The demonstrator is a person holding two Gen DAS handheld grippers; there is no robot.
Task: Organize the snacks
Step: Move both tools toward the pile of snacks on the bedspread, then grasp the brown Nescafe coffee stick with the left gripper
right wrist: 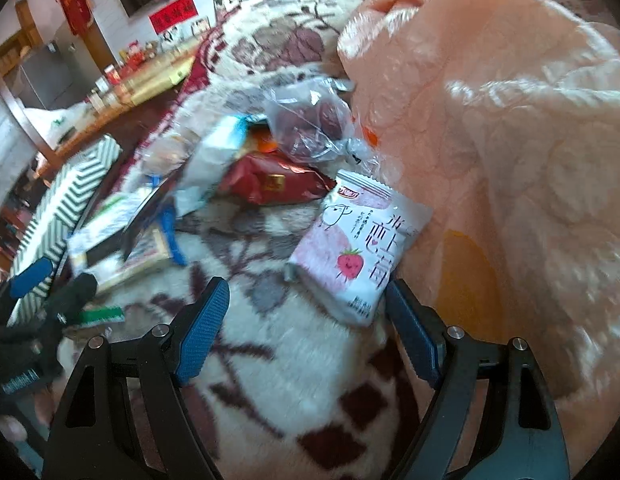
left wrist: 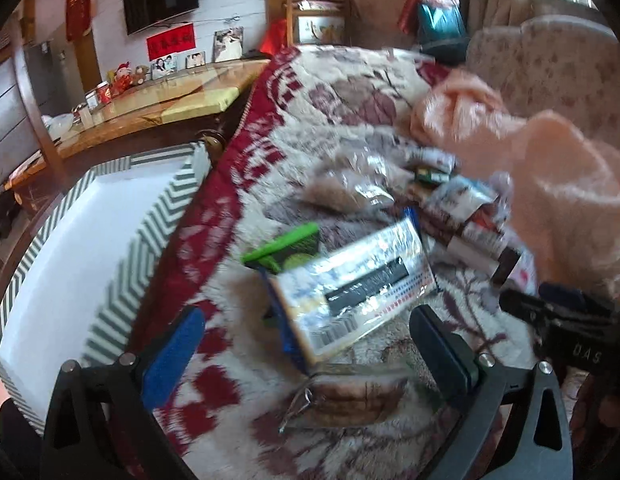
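Snack packets lie in a heap on a patterned cream and red blanket [left wrist: 294, 120]. In the left wrist view my left gripper [left wrist: 310, 344] stands open just short of a flat blue-edged cracker box [left wrist: 354, 284], with a green packet [left wrist: 286, 246] behind it and a clear-wrapped biscuit pack [left wrist: 342, 398] under the jaws. My right gripper [right wrist: 306, 328] is open too, its right pad beside a pink and white strawberry packet [right wrist: 354, 252]. Beyond lie a dark red packet [right wrist: 274, 186] and a clear bag of dark snacks [right wrist: 310, 120]. The right gripper [left wrist: 566, 320] also shows at the left view's right edge.
A white box with green chevron sides [left wrist: 70, 248] stands at the blanket's left edge. A peach fleece blanket [right wrist: 510, 140] is bunched on the right. Behind are a wooden table with jars [left wrist: 150, 100] and a wall with a screen.
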